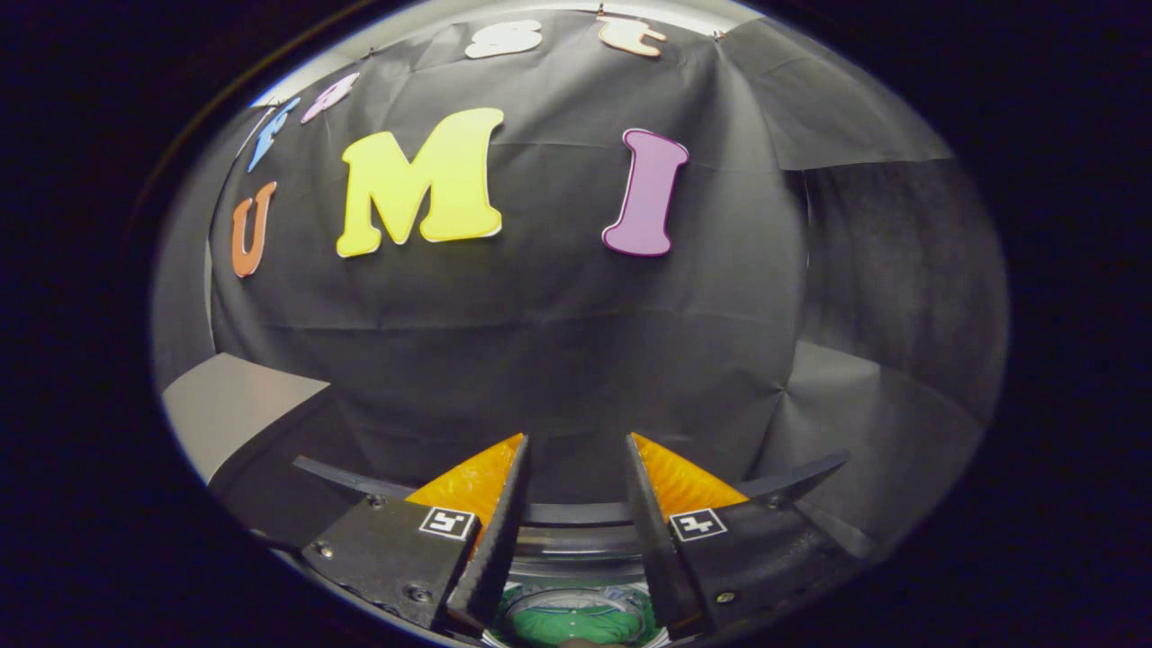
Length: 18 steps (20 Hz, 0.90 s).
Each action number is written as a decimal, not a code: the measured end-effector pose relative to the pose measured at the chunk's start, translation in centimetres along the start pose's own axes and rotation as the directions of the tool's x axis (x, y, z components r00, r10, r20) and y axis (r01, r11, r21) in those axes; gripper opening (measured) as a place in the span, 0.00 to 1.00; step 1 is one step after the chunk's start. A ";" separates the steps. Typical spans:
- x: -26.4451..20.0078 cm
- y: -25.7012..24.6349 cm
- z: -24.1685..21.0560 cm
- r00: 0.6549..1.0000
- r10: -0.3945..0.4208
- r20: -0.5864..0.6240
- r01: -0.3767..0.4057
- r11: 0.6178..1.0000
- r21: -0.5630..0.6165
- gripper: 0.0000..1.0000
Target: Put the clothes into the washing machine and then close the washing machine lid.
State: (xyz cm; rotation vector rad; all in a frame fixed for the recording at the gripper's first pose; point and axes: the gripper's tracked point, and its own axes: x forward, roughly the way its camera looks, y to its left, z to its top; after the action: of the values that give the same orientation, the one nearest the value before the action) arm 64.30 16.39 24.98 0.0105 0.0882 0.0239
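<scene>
Looking along the fingers: the gripper [576, 445] is held level, and it is pointed at the black cloth wall [558, 342] of the booth.
Fingers: they are held apart, with a clear gap between them, and nothing is gripped.
Clothes: a green garment [576, 624] is seen low between the finger bases, below the gripper and not ahead of it. It lies under a round clear surface, so it is judged to be already inside the drum.
Washing machine: a dark curved rim [576, 515] runs across behind the fingers. A dark curved edge is seen at each side; whether this is the lid cannot be told.
Key relation: the machine opening lies beneath and close behind the fingertips, so a downward tilt is judged to be needed before anything is touched.
Stage: loading seems finished; closing of the lid is judged to be what is left.
Beside: a pale flat surface [234, 405] is seen at the left of the machine.
</scene>
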 end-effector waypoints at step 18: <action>-4.9 0.0 -2.9 0.999 -0.005 0.052 0.006 1.000 -0.009 0.65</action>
State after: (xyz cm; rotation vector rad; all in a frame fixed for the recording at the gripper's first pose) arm 59.17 16.29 22.52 0.0019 0.0359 0.0183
